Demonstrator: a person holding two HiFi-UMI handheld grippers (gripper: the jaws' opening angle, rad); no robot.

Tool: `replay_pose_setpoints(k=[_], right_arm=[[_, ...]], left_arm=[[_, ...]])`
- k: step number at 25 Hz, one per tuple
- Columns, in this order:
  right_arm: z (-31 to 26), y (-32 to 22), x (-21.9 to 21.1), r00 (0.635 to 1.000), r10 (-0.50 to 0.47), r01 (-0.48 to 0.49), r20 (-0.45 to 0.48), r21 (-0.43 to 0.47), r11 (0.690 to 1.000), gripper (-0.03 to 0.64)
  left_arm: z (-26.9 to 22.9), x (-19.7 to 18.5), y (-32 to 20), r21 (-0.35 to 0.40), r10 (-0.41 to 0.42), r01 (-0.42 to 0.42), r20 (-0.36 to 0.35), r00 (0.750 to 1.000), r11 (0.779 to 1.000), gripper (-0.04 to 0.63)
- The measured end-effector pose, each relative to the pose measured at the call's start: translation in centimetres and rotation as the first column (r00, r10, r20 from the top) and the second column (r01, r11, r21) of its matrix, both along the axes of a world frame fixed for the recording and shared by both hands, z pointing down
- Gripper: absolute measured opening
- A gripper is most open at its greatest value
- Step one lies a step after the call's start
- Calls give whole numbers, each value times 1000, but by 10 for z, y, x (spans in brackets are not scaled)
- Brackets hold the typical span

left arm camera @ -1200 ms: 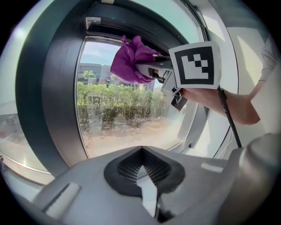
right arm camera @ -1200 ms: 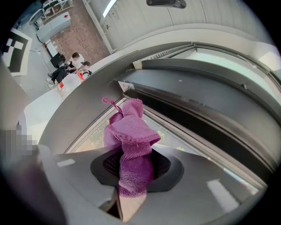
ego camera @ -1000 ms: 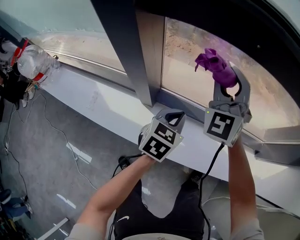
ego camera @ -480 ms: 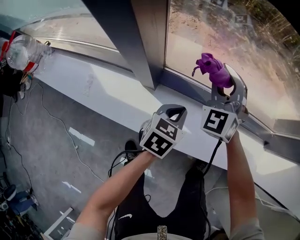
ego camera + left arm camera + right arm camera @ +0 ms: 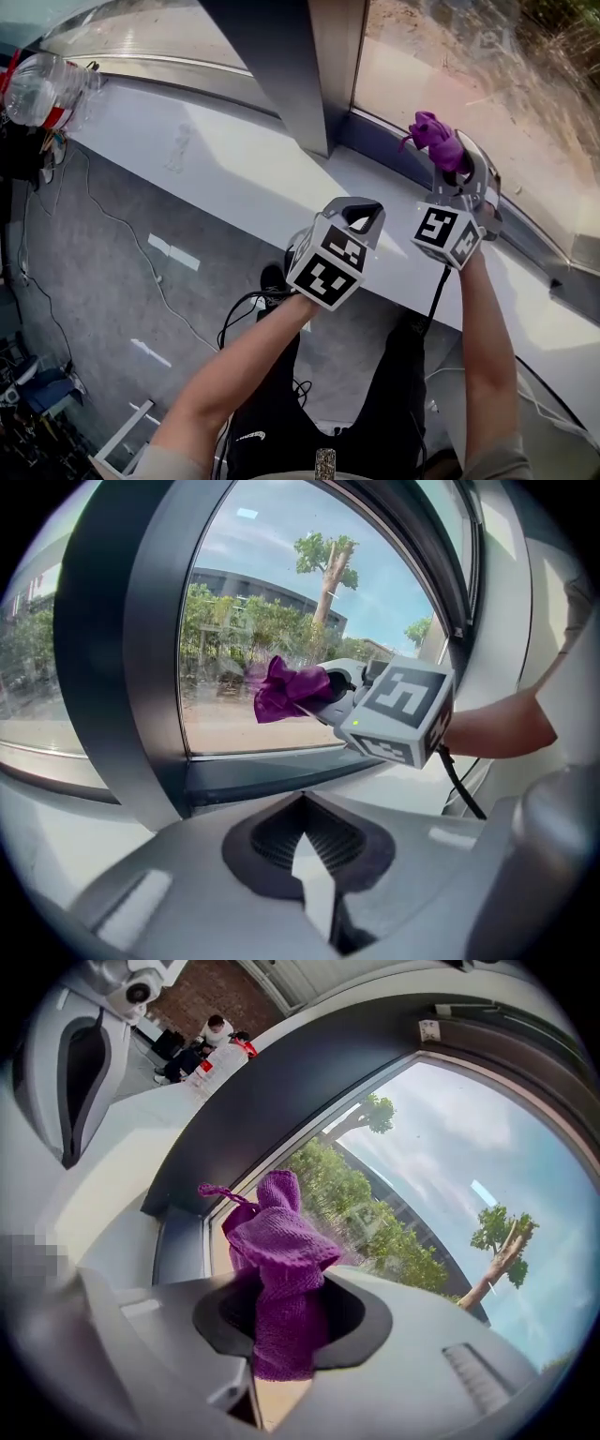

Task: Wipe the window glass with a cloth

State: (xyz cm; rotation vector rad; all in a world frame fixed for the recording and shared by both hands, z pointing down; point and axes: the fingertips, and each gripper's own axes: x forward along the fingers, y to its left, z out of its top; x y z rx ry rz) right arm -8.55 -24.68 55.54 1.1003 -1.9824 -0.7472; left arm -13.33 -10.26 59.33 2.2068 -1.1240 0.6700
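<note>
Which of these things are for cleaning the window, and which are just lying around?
For the job:
- purple cloth, gripped in the right tool
- window glass

Just lying about:
- plastic bottle at the far left end of the sill
- left tool, shut with nothing in it, doing nothing

Cloth: solid purple, knitted weave. Left gripper and right gripper: light grey bodies, dark grey recess round the jaws. Each marker cube bears black squares on white. Window frame: dark grey. Sill: white. Floor: mottled grey. Cable off the right gripper: black. Bottle: clear with a red band.
</note>
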Motion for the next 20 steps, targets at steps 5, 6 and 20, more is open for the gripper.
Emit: replay_pose_setpoints(k=[5,6,20], right_arm=[[55,1,0,998,16,-19,-61,-49,999,129],[66,0,0,997,20,-24,-74,-60,998,129],[126,4,32,986,139,-158,-87,-286,945,133]], left_arm=[[21,-3,4,-22,10,-10,-2,1000,1000,0],[24,-5,5,-24,12,-12,-1,1000,1000,0],[30,1,9,-44,21,-21,-11,1000,999,0]])
